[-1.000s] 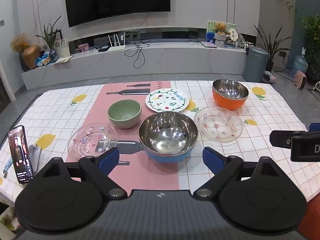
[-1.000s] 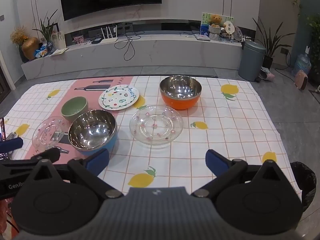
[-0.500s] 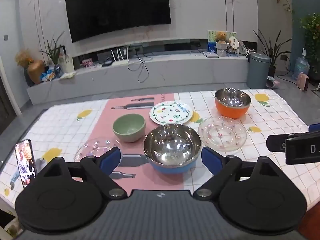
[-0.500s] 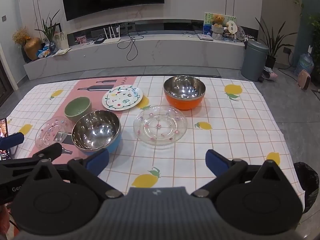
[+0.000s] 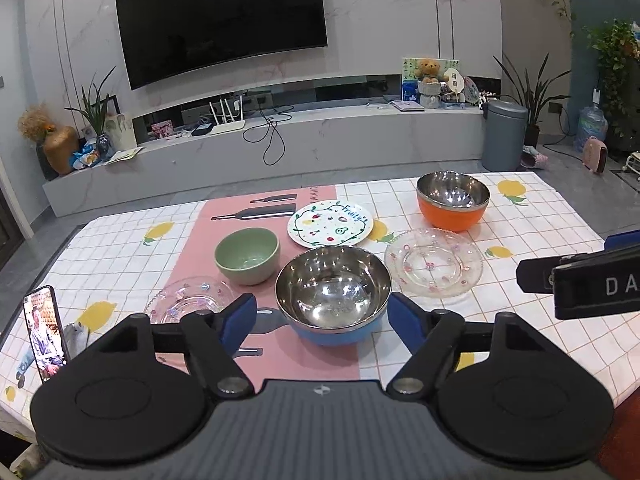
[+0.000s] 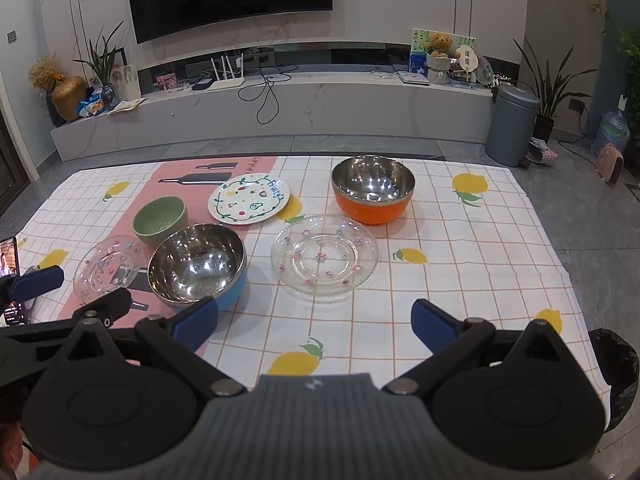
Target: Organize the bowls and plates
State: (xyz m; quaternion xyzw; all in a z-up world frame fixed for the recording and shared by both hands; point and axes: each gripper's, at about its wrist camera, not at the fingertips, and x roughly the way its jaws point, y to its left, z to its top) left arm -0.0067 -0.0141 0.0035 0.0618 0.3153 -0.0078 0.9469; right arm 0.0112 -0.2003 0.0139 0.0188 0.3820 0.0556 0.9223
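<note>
A blue-sided steel bowl [image 5: 333, 294] [image 6: 198, 270] stands near the table's front, with a green bowl [image 5: 247, 255] [image 6: 160, 220] and a small glass plate [image 5: 190, 300] [image 6: 107, 266] to its left. A large glass plate [image 5: 434, 262] [image 6: 325, 258], an orange-sided steel bowl [image 5: 453, 200] [image 6: 373, 188] and a white painted plate [image 5: 330, 224] [image 6: 249, 199] lie further back. My left gripper [image 5: 322, 322] is open and empty, just in front of the blue bowl. My right gripper [image 6: 314, 326] is open and empty, in front of the large glass plate.
A phone on a stand [image 5: 44, 332] sits at the table's left front edge. The table has a checked lemon cloth [image 6: 460, 264] with a pink runner [image 5: 280, 360]. A grey bin [image 6: 512, 126] and a low TV bench [image 6: 280, 104] stand beyond the table.
Both grippers have tilted up and drawn back a little, so the dishes sit lower in both views. No dish has moved. Both grippers stay open.
</note>
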